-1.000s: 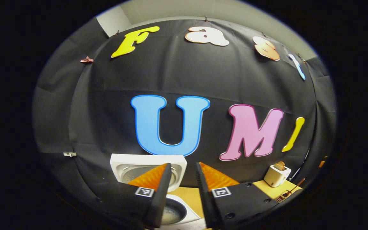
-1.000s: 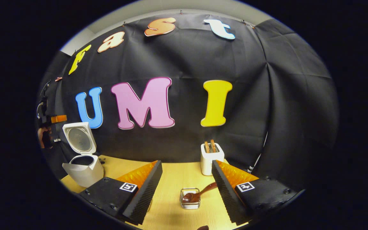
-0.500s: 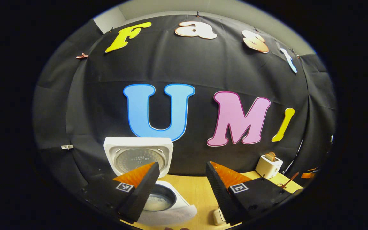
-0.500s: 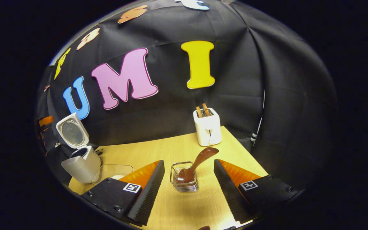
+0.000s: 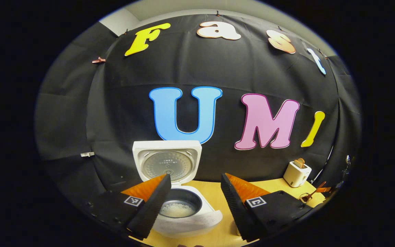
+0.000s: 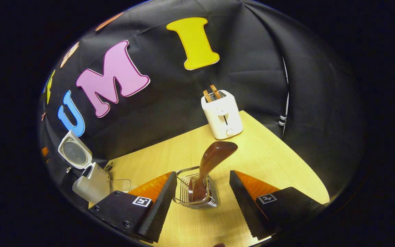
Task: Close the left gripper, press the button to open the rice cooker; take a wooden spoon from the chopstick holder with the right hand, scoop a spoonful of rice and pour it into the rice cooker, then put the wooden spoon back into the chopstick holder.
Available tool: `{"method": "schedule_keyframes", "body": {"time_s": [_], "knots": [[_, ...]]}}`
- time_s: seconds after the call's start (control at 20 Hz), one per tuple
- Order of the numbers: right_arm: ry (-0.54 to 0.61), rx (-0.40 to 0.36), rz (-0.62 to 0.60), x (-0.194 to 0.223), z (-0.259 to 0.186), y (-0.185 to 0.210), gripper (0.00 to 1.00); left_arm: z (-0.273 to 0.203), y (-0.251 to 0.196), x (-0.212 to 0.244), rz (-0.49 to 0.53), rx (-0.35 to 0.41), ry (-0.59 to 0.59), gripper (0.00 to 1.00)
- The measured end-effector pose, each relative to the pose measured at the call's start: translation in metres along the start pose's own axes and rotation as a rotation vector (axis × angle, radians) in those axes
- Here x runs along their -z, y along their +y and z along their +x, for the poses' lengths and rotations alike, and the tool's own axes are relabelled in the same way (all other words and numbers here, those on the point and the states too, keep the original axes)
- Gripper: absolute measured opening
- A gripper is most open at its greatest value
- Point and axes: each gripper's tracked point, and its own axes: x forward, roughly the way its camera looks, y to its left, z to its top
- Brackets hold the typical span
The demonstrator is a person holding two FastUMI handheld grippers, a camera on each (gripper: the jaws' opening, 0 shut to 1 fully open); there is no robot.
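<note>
Left gripper view: looking at the rice cooker (image 5: 183, 209) sitting on the table (image 5: 214, 202), lid (image 5: 166, 161) standing up, rice (image 5: 177, 210) lying inside. Left gripper (image 5: 194, 202) hanging just in front of the cooker, fingers wide apart, holding nothing. Toaster (image 5: 297, 173) standing far right of the cooker.

Right gripper view: hovering right gripper (image 6: 202, 202) over the chopstick holder (image 6: 197, 193), fingers wide apart on each side, not touching. Wooden spoon (image 6: 209, 164) leaning inside the holder. Rice cooker (image 6: 87, 180) sitting far left of the holder, toaster (image 6: 222, 115) standing behind the holder.
</note>
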Motion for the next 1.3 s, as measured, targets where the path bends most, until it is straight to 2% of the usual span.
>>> {"method": "schedule_keyframes", "body": {"time_s": [0.15,0.2,0.4,0.45,0.55,0.6,0.65,0.7,0.8,0.85,0.9,0.95,1.1,1.2,1.3], "knots": [[0.021,-0.018,0.012,0.007,0.021,0.006,0.92,-0.010,0.006,0.004,-0.001,-0.030,0.015,0.94],[0.023,-0.018,0.016,0.008,0.027,0.008,0.88,-0.012,0.009,0.005,-0.006,-0.042,0.020,0.93],[-0.017,-0.008,-0.002,0.002,0.045,0.011,0.78,-0.022,0.016,0.009,-0.019,-0.077,0.040,0.94],[-0.014,-0.007,-0.008,0.005,0.050,0.011,0.78,-0.024,0.017,0.011,-0.017,-0.084,0.043,0.94],[-0.005,0.012,-0.023,0.009,0.058,0.006,0.66,-0.026,0.018,0.011,-0.012,-0.093,0.049,0.93],[-0.002,0.031,-0.029,0.009,0.061,0.003,0.41,-0.028,0.017,0.011,-0.009,-0.094,0.049,0.94],[-0.002,0.044,-0.029,0.010,0.065,0.000,0.67,-0.029,0.016,0.011,-0.005,-0.095,0.049,0.94],[-0.006,0.051,-0.023,0.009,0.066,-0.001,0.39,-0.030,0.016,0.010,-0.001,-0.095,0.048,0.93],[0.008,0.040,0.009,0.010,0.067,0.001,0.29,-0.031,0.015,0.010,0.003,-0.094,0.049,0.93],[0.005,0.043,0.004,0.011,0.067,-0.002,0.29,-0.031,0.015,0.010,0.005,-0.093,0.049,0.93],[0.002,0.046,0.000,0.009,0.068,-0.002,0.13,-0.031,0.014,0.010,0.006,-0.092,0.050,0.94],[-0.001,0.051,-0.006,0.009,0.068,-0.002,0.29,-0.030,0.014,0.011,0.007,-0.090,0.052,0.93],[-0.017,0.075,-0.053,0.005,0.067,0.000,0.30,-0.028,0.013,0.012,0.011,-0.087,0.059,0.93],[-0.069,0.087,-0.093,-0.008,0.061,0.006,0.30,-0.028,0.012,0.012,0.017,-0.084,0.059,0.93],[-0.085,0.048,-0.123,-0.012,0.059,0.022,0.30,-0.028,0.013,0.013,0.026,-0.082,0.061,0.93]]}}
